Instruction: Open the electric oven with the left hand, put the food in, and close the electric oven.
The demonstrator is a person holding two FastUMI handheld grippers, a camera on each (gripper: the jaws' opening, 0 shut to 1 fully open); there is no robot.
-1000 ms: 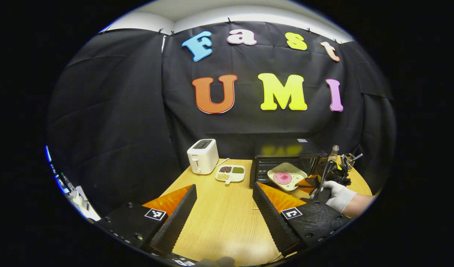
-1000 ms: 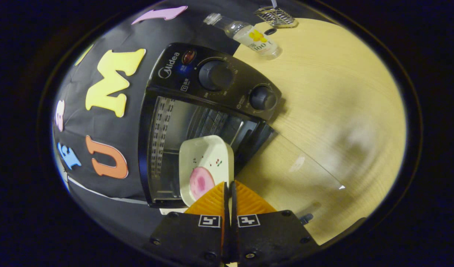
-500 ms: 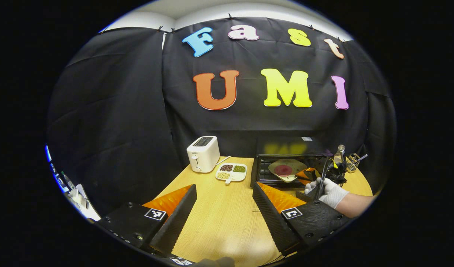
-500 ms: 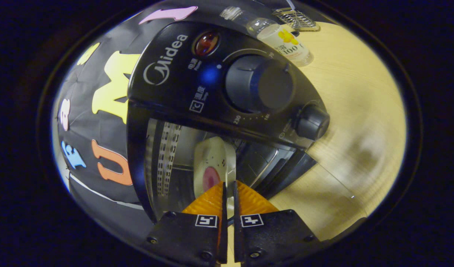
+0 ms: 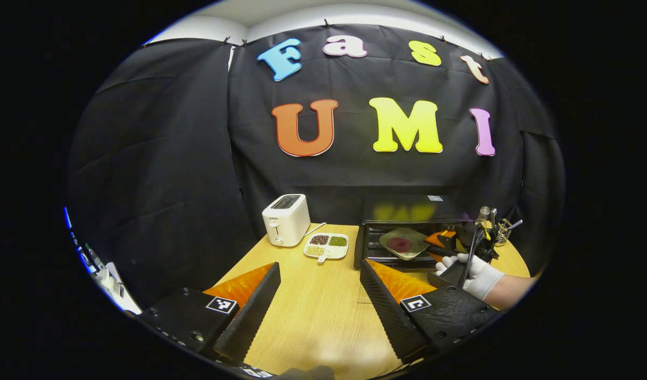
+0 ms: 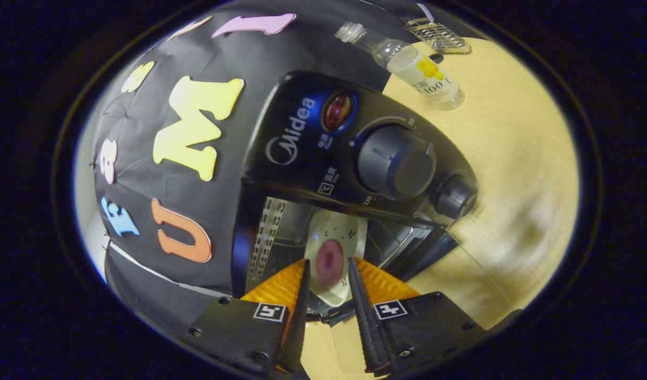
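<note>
Now that your right gripper point(image 6: 326, 295) has let its fingers part a little, where they were pinched on the rim half a sec ago, the plate point(image 6: 338, 248) looks released: it sits between them w/ a gap each side, not squeezed. In the left gripper view the plate point(image 5: 405, 243) lies inside the electric oven point(image 5: 408, 232) at the far right of the table point(image 5: 312, 311), w/ the pink food point(image 5: 400, 244) on it; a sec ago it was tilted out front over the door. So the put-in step looks about done, and what's left is backing the right gripper out and closing the door. Whether the plate rests fully on the rack I can't tell.

Your left gripper point(image 5: 319, 293) hangs over the near edge of the table w/ fingers spread wide, holding nothing, well apart from the oven. It hasn't shifted over the last sec.

Containers: the divided tray point(image 5: 327, 246) just left of the oven holds dark, green and pale bits in separate compartments. The toaster point(image 5: 286, 227) stands beside it. A bottle point(image 6: 415, 66) stands on the table past the oven's knob side, partly filled w/ pale liquid.
</note>
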